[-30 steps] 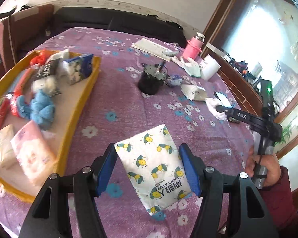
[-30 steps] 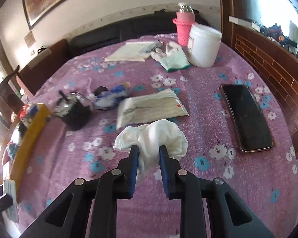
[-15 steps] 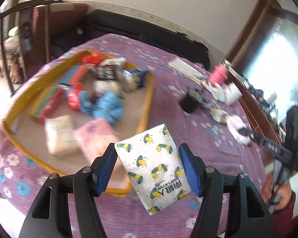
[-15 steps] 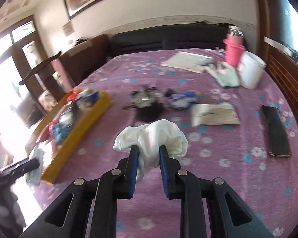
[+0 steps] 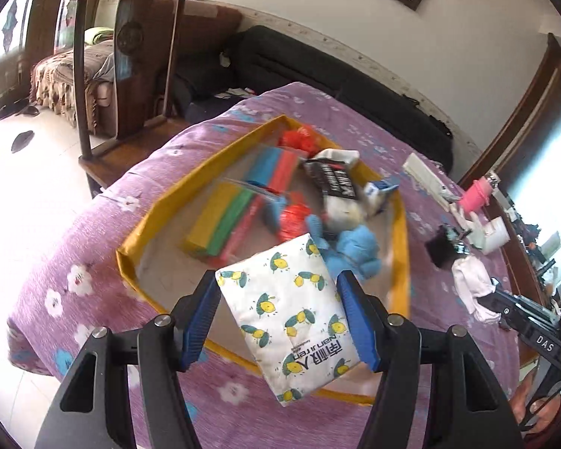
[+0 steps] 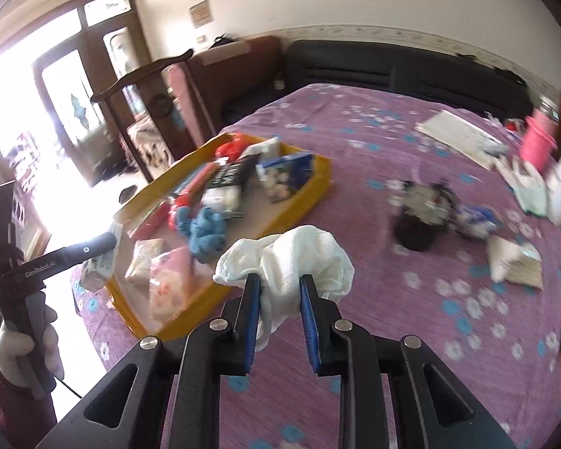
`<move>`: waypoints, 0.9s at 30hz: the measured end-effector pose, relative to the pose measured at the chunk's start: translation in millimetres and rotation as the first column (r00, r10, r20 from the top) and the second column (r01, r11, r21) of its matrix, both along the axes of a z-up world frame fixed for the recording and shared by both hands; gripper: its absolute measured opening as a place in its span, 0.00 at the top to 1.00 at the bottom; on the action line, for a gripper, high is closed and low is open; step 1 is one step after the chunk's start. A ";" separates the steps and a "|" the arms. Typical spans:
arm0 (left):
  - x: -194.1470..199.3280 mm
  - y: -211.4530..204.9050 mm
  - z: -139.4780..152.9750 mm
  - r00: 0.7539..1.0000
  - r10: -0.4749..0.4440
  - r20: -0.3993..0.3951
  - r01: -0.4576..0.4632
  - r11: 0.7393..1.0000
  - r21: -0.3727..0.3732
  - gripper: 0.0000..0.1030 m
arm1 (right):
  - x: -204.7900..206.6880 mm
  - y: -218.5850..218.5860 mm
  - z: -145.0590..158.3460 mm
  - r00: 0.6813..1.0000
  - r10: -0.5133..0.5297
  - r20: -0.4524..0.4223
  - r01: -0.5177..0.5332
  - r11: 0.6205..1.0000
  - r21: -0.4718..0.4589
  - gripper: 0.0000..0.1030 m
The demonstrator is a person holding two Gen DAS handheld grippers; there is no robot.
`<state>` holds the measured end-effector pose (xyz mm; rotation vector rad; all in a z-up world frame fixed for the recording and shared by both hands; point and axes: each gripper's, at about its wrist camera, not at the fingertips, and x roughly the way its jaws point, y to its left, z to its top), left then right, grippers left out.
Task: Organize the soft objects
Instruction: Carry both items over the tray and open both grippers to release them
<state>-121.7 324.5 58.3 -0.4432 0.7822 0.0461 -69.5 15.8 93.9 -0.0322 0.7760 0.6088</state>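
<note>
We see a white tissue pack (image 5: 291, 318) printed with yellow lemons and teal leaves, between blue fingers (image 5: 202, 314). The tray (image 5: 161, 209) has a yellow rim and holds a light blue fuzzy toy (image 5: 359, 250), red, green and yellow packs. The counter (image 5: 93, 232) wears purple cloth with white and blue flowers. The crumpled cloth (image 6: 299, 258) is plain white; the cup (image 6: 538, 146) is pink.

Tissue pack (image 5: 291, 318): glossy printed plastic film. White cloth (image 6: 291, 258): soft, crumpled, matt. Tablecloth (image 6: 374, 336) beneath the yellow tray (image 6: 310, 194): matt woven fabric, floral print.
</note>
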 end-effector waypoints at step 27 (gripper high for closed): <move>24.7 -13.4 -19.8 0.999 0.007 -0.042 0.000 0.987 0.160 0.19 | 105.9 124.6 -53.1 0.992 0.043 -0.115 -0.068 0.972 -0.225 0.76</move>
